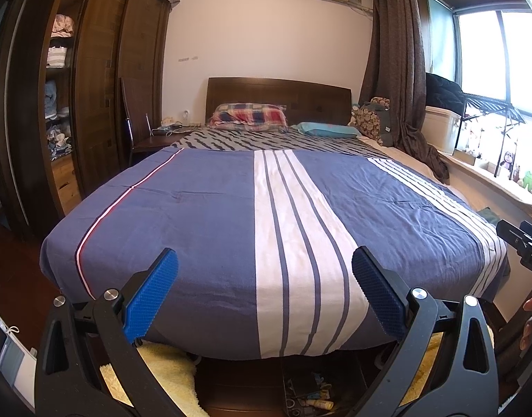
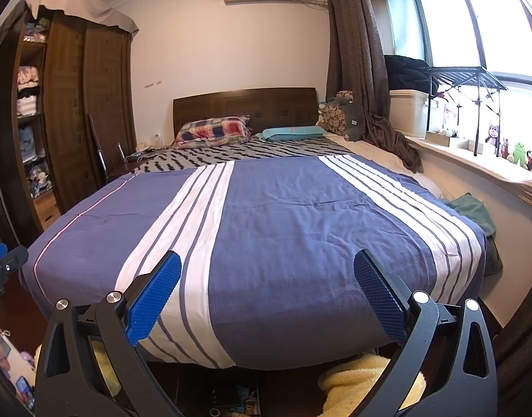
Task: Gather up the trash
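My left gripper (image 1: 265, 260) is open at the foot of a bed with a blue and white striped cover (image 1: 203, 215), nothing between its blue pads. My right gripper (image 2: 267, 262) is open too, held over the same cover (image 2: 283, 229) a little further right. In the left wrist view the right gripper's black body (image 1: 523, 246) shows at the right edge. The left gripper's body (image 2: 1, 264) shows at the left edge of the right wrist view. No trash lies on the cover. Small items (image 1: 311, 396) lie in a dark box on the floor under the bed's foot.
A wooden wardrobe (image 1: 102, 80) with open shelves stands left. Pillows (image 1: 248, 114) lie at the headboard, a nightstand (image 1: 154, 140) beside it. A curtain (image 1: 401, 69) and windowsill with toys (image 2: 509, 153) are right. A green cloth (image 2: 473, 208) lies between bed and sill. Yellow fluffy fabric (image 2: 360, 378) lies below.
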The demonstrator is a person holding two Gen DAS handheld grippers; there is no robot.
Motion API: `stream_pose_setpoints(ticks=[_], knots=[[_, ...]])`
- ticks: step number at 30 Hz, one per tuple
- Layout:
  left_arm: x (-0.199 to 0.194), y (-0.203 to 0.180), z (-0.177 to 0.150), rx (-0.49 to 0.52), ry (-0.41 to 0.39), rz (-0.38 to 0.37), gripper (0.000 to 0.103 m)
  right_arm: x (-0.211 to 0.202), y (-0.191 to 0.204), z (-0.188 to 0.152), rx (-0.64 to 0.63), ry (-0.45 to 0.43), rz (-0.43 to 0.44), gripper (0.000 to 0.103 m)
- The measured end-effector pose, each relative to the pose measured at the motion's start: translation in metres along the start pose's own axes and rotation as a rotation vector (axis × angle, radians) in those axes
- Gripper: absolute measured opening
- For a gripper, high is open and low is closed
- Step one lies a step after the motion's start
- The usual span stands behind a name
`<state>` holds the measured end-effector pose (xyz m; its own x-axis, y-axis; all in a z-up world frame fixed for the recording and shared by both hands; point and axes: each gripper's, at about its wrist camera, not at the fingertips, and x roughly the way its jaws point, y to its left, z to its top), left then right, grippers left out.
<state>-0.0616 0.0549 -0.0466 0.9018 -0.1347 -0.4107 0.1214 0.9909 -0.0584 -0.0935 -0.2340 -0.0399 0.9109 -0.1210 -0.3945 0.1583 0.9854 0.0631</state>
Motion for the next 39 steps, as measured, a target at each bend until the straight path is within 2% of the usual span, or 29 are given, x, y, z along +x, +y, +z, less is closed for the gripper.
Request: stream_pose_setpoints(ticks=[8, 15, 23, 39], knots=[[0.0001, 0.0001, -0.0001, -0.001, 0.0, 0.002, 0.095, -0.0002, 0.0, -0.0005, 0.001, 0.0, -0.001, 0.1], [-0.0011, -0.005, 0.0007, 0.024, -0.012, 0.034, 0.095, -0.0002, 0.0005, -0.0005, 0.002, 0.001, 0.001, 0.1], [0.0012, -0.0008, 0.0013, -0.013, 0.003, 0.032, 0.095, 0.0015, 0.0005, -0.0012, 0.003, 0.004, 0.003, 0.1], [0.0071, 0.0003, 0.004, -0.02, 0.02, 0.019, 0.095, 0.0051, -0.0036, -0.0005, 0.017, 0.0, 0.017, 0.1]])
